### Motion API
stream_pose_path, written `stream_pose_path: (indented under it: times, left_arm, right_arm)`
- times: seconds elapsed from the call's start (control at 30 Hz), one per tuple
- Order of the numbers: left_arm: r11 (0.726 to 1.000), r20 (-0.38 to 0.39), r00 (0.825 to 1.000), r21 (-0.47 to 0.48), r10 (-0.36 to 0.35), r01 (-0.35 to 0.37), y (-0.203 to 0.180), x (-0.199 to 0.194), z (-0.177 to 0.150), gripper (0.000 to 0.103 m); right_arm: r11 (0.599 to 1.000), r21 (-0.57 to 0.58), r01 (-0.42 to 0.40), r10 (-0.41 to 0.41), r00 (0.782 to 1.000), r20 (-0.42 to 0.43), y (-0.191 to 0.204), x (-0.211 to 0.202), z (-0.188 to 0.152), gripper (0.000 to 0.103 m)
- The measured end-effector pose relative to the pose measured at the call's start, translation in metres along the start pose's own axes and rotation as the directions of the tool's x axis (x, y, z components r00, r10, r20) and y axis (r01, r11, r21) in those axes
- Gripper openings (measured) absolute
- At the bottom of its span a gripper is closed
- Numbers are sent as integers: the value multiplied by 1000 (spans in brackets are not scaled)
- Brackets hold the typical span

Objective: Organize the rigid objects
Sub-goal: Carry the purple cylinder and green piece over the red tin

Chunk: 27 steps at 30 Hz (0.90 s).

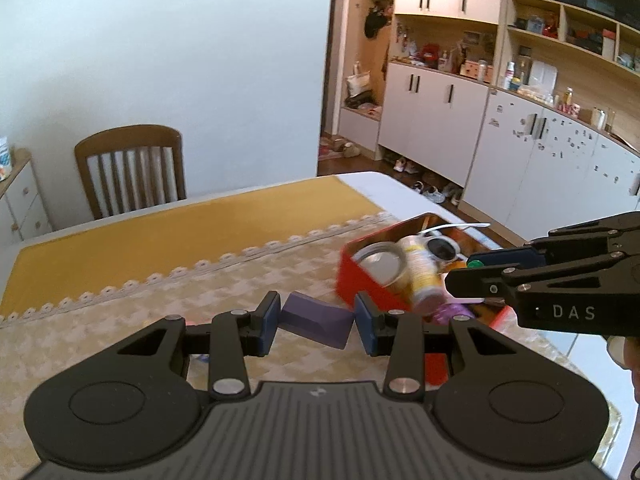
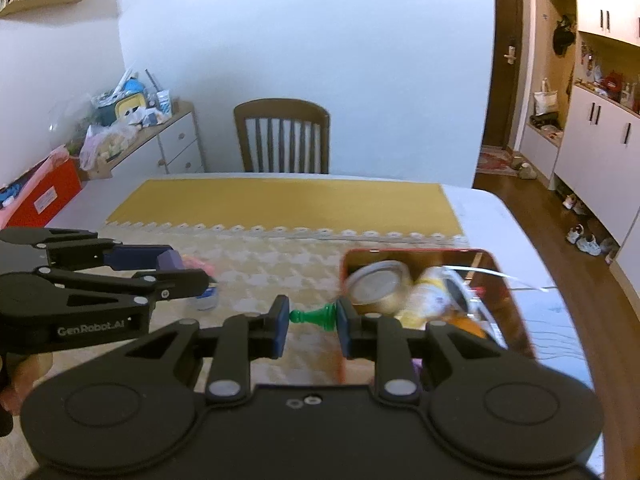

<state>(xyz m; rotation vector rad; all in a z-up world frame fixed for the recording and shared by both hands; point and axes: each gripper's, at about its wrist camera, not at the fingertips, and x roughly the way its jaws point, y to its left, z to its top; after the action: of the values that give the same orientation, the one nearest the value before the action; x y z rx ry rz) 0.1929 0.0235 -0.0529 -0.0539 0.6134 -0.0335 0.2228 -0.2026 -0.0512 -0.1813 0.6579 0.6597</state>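
My left gripper (image 1: 316, 318) is shut on a purple block (image 1: 316, 320) and holds it above the tablecloth, just left of the red tin box (image 1: 362, 284). The purple block also shows in the right wrist view (image 2: 170, 260). My right gripper (image 2: 313, 320) is shut on a green chess pawn (image 2: 314, 315), held sideways near the box's (image 2: 516, 304) left end. In the left wrist view the pawn's green tip (image 1: 475, 264) shows above the box. The box holds a round tin (image 2: 376, 286), a yellow bottle (image 2: 430, 300) and other small items.
A table with a yellow and beige cloth (image 2: 280, 200). A small white and blue item (image 2: 206, 298) and a pink item (image 2: 198, 264) lie on the cloth at left. A wooden chair (image 2: 282, 138) stands behind the table. Cabinets (image 1: 440, 120) stand to the right.
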Motion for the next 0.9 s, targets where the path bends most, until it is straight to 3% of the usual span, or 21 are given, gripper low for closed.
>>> stream_pose_path:
  times: [0.5, 0.63, 0.9]
  left_arm:
    - [995, -12, 998, 77, -64, 64, -94, 36, 24, 40]
    - [995, -47, 995, 48, -90, 93, -108, 57, 33, 40]
    - [996, -130, 988, -1, -84, 84, -122, 108, 44, 40]
  right_arm:
    - [999, 29, 46, -46, 999, -8, -97, -14, -15, 24]
    - [998, 31, 49, -48, 999, -23, -117, -10, -20, 24]
    - [1000, 11, 21, -20, 998, -67, -141, 8, -30, 24]
